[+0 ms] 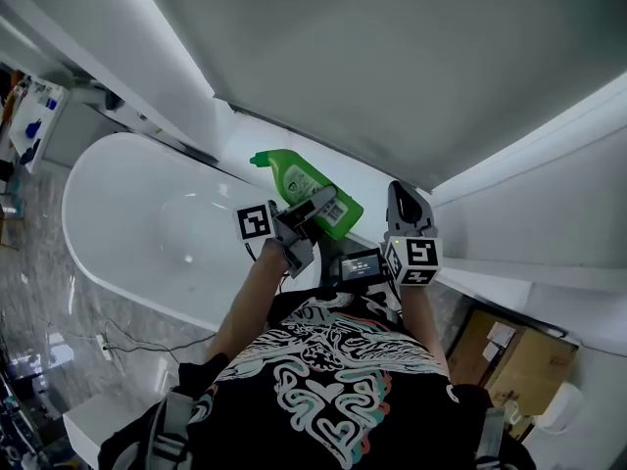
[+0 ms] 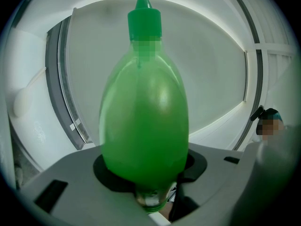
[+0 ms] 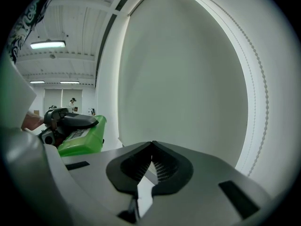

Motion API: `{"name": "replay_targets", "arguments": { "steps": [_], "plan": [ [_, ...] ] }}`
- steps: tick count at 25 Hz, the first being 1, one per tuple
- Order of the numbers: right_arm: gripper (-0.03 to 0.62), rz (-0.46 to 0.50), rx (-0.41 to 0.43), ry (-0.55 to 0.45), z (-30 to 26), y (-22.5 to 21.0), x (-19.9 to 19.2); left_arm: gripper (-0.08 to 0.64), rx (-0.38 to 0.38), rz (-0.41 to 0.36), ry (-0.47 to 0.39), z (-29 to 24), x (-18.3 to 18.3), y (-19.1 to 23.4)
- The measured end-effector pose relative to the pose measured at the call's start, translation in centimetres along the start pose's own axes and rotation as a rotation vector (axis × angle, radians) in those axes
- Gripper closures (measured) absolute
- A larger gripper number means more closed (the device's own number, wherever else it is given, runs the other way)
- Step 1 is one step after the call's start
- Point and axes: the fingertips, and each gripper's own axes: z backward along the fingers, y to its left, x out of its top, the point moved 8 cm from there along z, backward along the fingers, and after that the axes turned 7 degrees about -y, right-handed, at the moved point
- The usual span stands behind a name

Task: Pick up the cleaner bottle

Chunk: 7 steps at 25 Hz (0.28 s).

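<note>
While the head view looks steeply down, the left gripper (image 1: 312,211) holds the green cleaner bottle (image 1: 297,178) at the far rim of the white bathtub (image 1: 137,204). In the left gripper view its jaws clamp the bottle's body, with the cap pointing away. In the right gripper view the right gripper (image 3: 151,147) is pressed together on nothing, beside the tub. The grasp looks done. I cannot tell whether the bottle is lifted clear.
</note>
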Motion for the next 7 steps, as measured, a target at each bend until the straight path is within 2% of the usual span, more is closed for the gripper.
{"name": "replay_targets", "arguments": {
  "steps": [7],
  "plan": [
    [0.565, -0.001, 0.0, -0.008, 0.07, 0.27, 0.38, 0.359, 0.002, -0.016, -0.002, 0.05, 0.17, -0.41]
  ]
}}
